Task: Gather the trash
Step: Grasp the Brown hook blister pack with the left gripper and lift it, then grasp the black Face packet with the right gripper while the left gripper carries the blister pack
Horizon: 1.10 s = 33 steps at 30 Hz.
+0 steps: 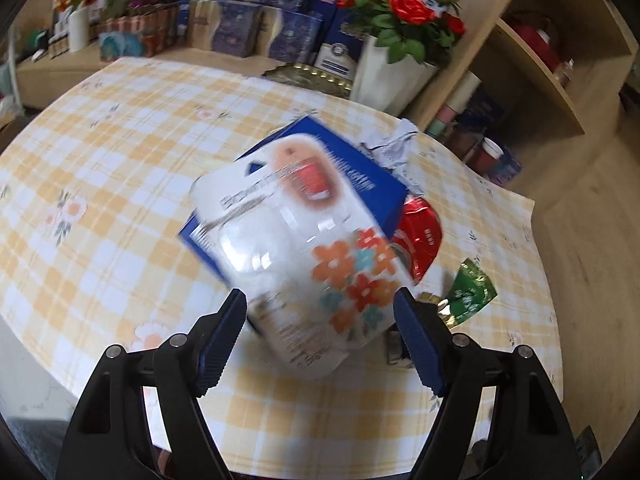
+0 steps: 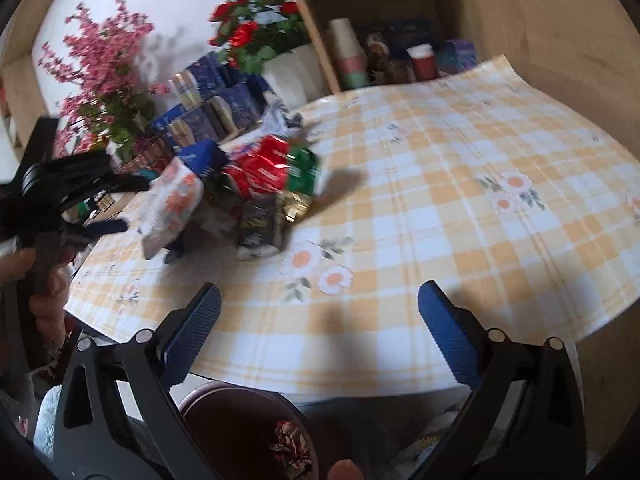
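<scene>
Surface (image 1: pixel 120 168) w/ yellow-check floral cloth fills both views. Left gripper (image 1: pixel 320 316), lower centre of left wrist view: jaws closed on a white flower-print tissue pack (image 1: pixel 320 264), held over a blue box (image 1: pixel 360 176). Red wrapper (image 1: pixel 420 236) & green wrapper (image 1: pixel 472 292) at centre right. Right gripper (image 2: pixel 320 312): jaws wide, nothing btwn them; dark bin (image 2: pixel 240 436) at bottom centre holds crumpled trash (image 2: pixel 290 446)

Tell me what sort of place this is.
Most likely a room in a home: a table under a yellow checked floral tablecloth, potted red roses and wooden shelves stocked with cups and boxes.
</scene>
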### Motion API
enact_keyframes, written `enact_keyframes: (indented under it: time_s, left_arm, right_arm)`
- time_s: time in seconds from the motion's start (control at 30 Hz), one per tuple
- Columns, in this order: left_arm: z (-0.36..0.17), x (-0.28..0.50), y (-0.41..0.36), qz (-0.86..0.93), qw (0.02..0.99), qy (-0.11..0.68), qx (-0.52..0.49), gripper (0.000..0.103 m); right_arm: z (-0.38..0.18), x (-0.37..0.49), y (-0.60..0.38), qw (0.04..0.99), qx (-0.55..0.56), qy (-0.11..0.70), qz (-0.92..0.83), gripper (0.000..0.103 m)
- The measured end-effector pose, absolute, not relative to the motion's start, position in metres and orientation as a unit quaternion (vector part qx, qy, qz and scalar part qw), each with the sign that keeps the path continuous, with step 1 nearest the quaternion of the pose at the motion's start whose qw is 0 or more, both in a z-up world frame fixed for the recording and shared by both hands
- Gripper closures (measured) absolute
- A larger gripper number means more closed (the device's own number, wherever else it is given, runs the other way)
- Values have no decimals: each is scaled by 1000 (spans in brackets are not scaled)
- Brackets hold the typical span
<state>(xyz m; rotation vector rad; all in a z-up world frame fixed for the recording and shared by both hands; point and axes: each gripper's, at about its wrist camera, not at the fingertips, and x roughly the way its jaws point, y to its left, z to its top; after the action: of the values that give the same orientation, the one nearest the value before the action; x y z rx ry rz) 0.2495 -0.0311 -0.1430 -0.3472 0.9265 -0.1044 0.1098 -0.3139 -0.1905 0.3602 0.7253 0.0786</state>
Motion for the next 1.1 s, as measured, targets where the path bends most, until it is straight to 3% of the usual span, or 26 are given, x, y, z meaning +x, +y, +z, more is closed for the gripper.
enact_keyframes:
  time_s: [0.43,0.53,0.57,0.6,0.63,0.93,1.1]
  left_arm:
    - [-178,273,0,-37,827,477,-295,32]
    - [-185,276,4,-45,818,478,-316,47]
    - [-185,274,7,-40,818,476,-321,63]
    - [-185,272,10,-40,818,473,-325,73]
    - [-182,270,13,-40,819,470,-327,75]
    - [-128,235,10,-73,884,426,-180,78]
    - [-122,212,26,-67,890,416,-174,79]
  right_arm:
    - [-198,112,-316,910,196,359,62,6]
    - [-199,111,-316,910,196,360,61,6]
    - [-200,111,-317,910,195,361,59,6]
    - [-200,111,-317,910,194,361,58,6]
    - [-201,110,-317,910,193,361,58,6]
    - [-203,112,-312,913,174,365,56,6]
    - [-207,110,-302,920,130,367,46,6]
